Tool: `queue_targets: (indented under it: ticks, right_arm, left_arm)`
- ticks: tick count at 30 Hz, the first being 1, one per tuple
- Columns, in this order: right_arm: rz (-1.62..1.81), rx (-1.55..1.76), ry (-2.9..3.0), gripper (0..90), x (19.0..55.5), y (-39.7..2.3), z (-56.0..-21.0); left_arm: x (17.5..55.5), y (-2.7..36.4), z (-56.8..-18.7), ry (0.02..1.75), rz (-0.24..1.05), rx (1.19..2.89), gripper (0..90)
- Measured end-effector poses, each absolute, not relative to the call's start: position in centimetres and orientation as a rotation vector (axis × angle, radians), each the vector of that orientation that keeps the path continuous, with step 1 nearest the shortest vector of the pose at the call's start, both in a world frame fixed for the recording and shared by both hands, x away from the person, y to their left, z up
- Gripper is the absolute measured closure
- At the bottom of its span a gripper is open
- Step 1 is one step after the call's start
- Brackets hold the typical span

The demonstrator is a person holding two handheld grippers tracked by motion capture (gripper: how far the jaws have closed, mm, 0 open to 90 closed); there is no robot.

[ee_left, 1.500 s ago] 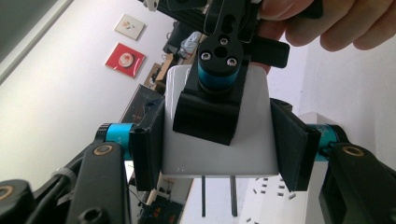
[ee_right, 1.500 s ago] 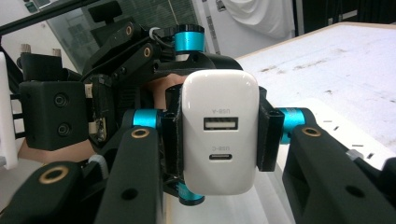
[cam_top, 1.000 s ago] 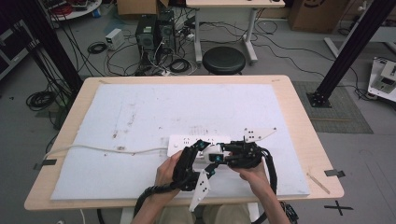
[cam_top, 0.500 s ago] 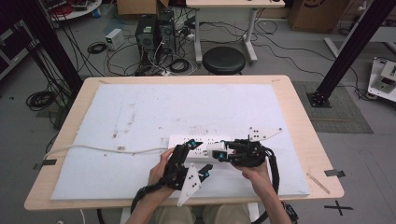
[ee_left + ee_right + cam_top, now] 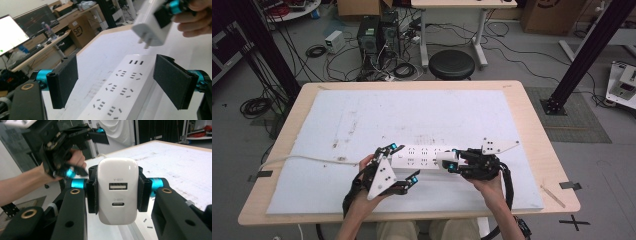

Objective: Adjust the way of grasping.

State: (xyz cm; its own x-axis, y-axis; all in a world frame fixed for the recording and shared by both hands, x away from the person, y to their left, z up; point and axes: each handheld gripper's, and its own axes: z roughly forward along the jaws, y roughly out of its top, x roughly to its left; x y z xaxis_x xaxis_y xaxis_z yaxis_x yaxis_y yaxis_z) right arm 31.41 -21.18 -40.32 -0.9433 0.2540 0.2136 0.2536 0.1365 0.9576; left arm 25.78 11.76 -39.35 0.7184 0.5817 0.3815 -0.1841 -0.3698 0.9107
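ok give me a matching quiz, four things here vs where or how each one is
Things:
1. charger
2. power strip
3. left gripper
4. stool

States or places:
A. on the floor beyond the table
B. jaws open, nothing clamped
C. lying flat on the white mat
D. clamped in the right gripper, prongs bare

Pairs: 1-D, 2-C, 3-B, 4-A

White charger [image 5: 118, 191]; white power strip [image 5: 117, 92], dark slots; black tools, cyan accents; pale-wood desk [image 5: 532, 112], white mat [image 5: 422, 115].
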Motion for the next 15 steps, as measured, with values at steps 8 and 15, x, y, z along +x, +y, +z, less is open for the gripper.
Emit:
queue_targets:
  ticks: [8,15]
  right_arm:
    - [1.98,0.532,2.334,63.0,31.2,-21.5,-40.3]
    - [1.971,0.539,2.32,63.0,30.9,-21.6,-40.4]
  left_arm:
    - [26.4,16.2,-39.2,0.554,0.772,1.68,20.2]
    - [26.6,19.7,-39.4,0.731,0.773,1.589,20.4]
